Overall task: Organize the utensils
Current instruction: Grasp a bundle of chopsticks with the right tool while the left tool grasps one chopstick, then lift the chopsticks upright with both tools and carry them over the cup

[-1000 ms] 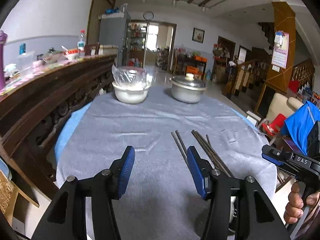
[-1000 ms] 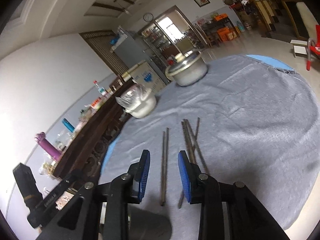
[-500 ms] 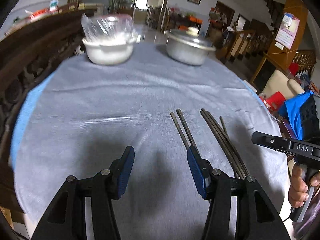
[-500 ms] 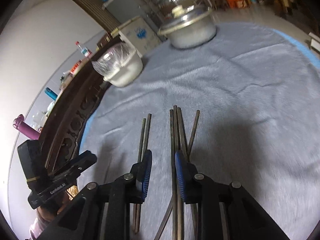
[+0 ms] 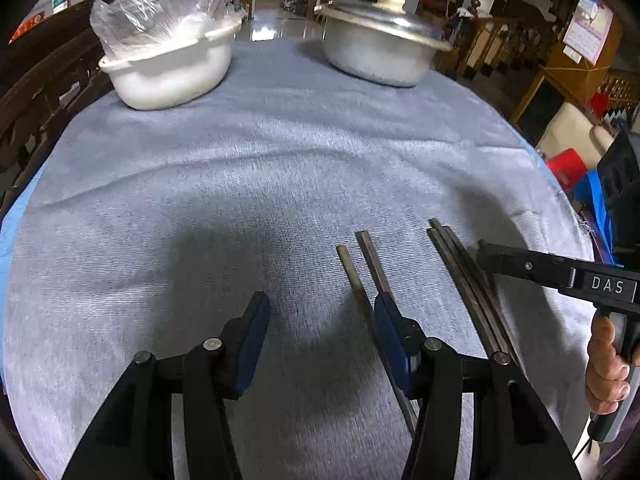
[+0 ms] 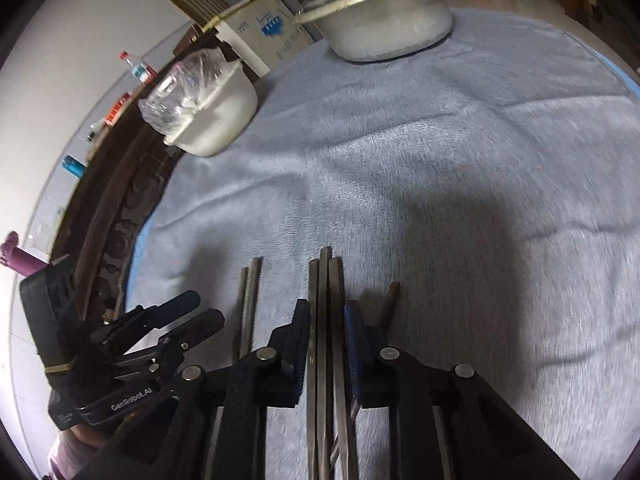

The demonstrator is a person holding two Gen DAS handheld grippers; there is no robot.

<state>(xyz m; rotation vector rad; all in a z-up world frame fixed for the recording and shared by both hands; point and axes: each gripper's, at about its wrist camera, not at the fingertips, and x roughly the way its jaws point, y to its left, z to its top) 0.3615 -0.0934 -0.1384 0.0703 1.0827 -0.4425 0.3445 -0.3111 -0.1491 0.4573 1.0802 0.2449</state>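
Between the closing jaws of the right gripper [image 6: 326, 338] a chopstick bundle [image 6: 325, 292] is framed, its long axis running away along the jaws. Beside the left gripper [image 5: 320, 332], whose jaws are held apart, a chopstick pair [image 5: 362, 268] is seen lying likewise.

Home dining area, open to a big living hall.

I'm over a round table w/ grey cloth [image 5: 280, 160]; lidded metal pot [image 5: 380, 56] top centre, white bowl w/ plastic bag [image 5: 168, 68] upper left. Carved wood sideboard [image 6: 116, 216] w/ bottles on left edge, wall calendar [image 5: 588, 26] upper right, wood furniture & tiled floor behind.
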